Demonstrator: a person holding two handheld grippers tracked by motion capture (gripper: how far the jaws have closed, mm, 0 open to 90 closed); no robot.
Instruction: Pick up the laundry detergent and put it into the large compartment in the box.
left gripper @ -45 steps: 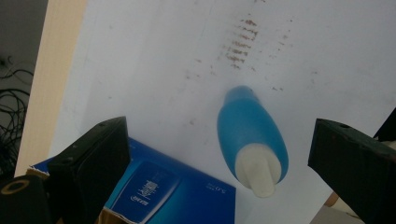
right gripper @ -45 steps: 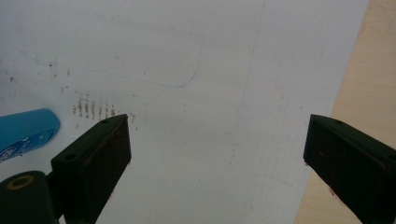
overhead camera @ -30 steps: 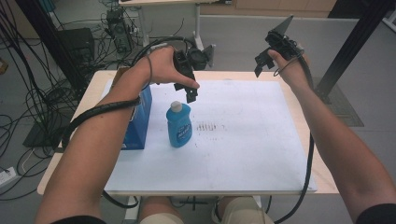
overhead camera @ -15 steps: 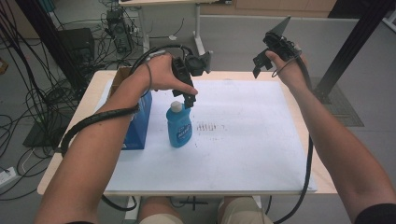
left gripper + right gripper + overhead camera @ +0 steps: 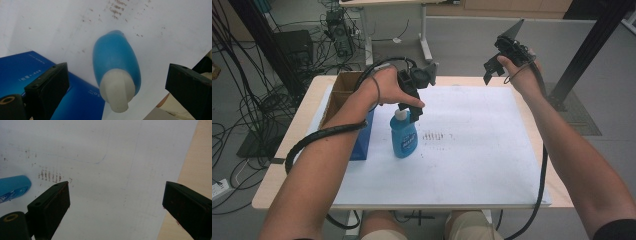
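In the high view, the left gripper is hanging right over the white cap of the bottle, which is standing upright on the white sheet just beside the blue box. The right gripper is being held up off the table's far right edge, well apart from the bottle, and taking no part.

In the left gripper view, the camera is looking straight down on the bottle. Its cap is sitting in the gap between the two jaws, which are standing wide apart and touching nothing. The box is lying just beside, under the left jaw.

In the right gripper view, the jaws are also spread wide and holding nothing, facing the bare sheet, with an end of the bottle at the left edge.

My judgement: the approach looks nearly done, with the jaws lined up round the cap. Closing on it, lifting and moving the bottle are all left to do.
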